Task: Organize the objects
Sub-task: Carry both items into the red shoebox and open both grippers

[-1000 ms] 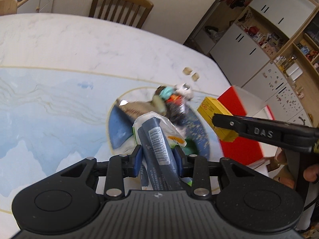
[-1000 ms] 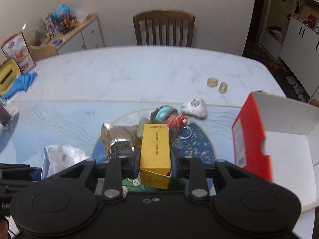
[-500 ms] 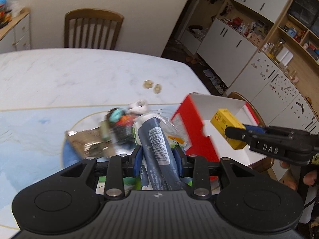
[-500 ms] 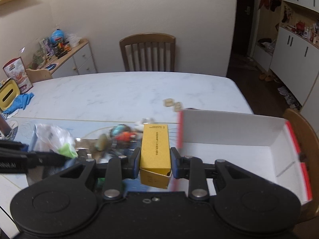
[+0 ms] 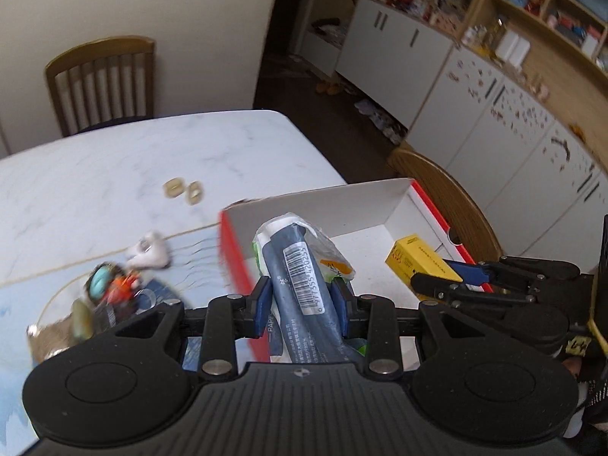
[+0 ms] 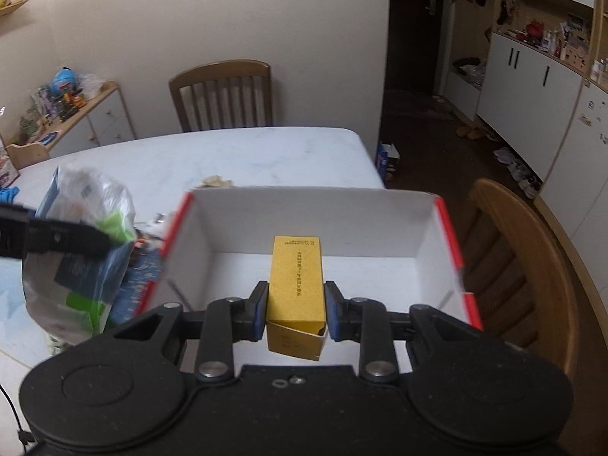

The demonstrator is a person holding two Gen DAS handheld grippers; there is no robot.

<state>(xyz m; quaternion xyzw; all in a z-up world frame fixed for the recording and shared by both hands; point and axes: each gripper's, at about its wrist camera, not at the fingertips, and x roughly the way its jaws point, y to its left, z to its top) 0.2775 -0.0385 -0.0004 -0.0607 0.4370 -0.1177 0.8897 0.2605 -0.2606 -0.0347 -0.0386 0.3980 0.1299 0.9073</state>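
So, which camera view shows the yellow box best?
The right wrist view: the yellow box sits centred between the right gripper pads, its top face visible. The left wrist view shows it small, partly hidden behind that gripper.

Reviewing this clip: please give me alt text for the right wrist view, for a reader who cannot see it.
The right gripper clamps a small yellow cardboard carton above the open white shoebox with red outer sides. At left, the left gripper carries a clear plastic bag of blue and green packets over the white marble table.
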